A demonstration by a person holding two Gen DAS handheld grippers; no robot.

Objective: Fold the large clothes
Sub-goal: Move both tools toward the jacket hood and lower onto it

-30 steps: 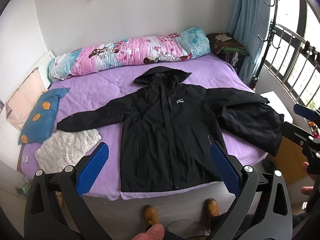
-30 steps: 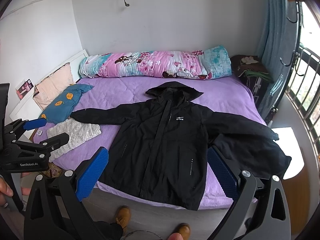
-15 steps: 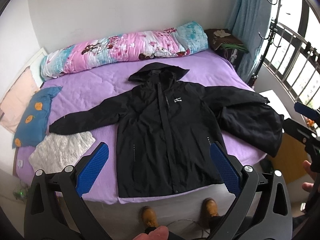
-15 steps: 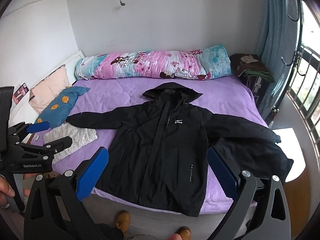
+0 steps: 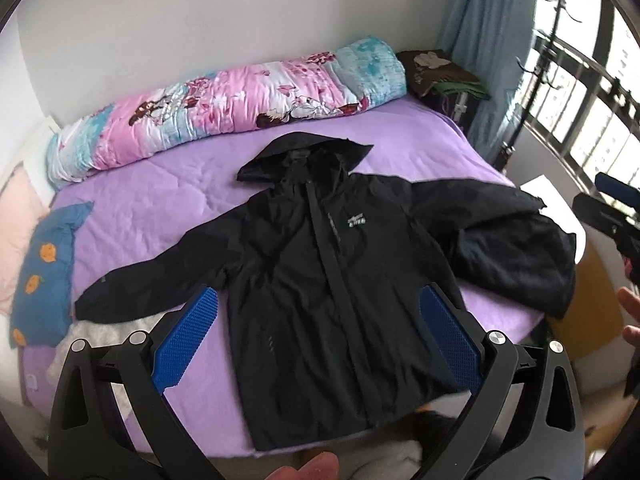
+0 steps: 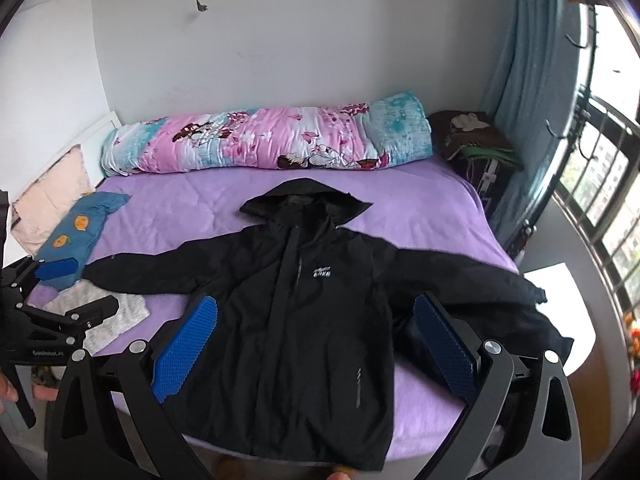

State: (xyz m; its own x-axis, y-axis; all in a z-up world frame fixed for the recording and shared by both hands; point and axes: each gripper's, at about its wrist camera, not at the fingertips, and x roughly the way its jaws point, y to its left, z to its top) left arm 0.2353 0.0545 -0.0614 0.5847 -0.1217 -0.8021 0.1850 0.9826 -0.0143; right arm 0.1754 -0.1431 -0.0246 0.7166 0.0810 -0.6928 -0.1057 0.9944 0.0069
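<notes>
One pink pillow (image 6: 48, 196), one blue cushion (image 5: 42, 276), one white knit (image 6: 100, 316), one black hooded jacket (image 5: 320, 288) spread flat mid-bed on the purple sheet (image 5: 160, 208), one rolled floral quilt (image 6: 264, 140) behind; left gripper (image 5: 316, 344) and right gripper (image 6: 314, 340) both hover spread apart, empty.

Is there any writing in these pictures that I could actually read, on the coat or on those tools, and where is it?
"GenRoboAI", as best it reads: small pale lettering on the black body of the left gripper, seen from the right wrist camera.
Silver chest logo on the black hooded jacket spread on the purple bed: too blurred to read in either view.
No other text is legible.
</notes>
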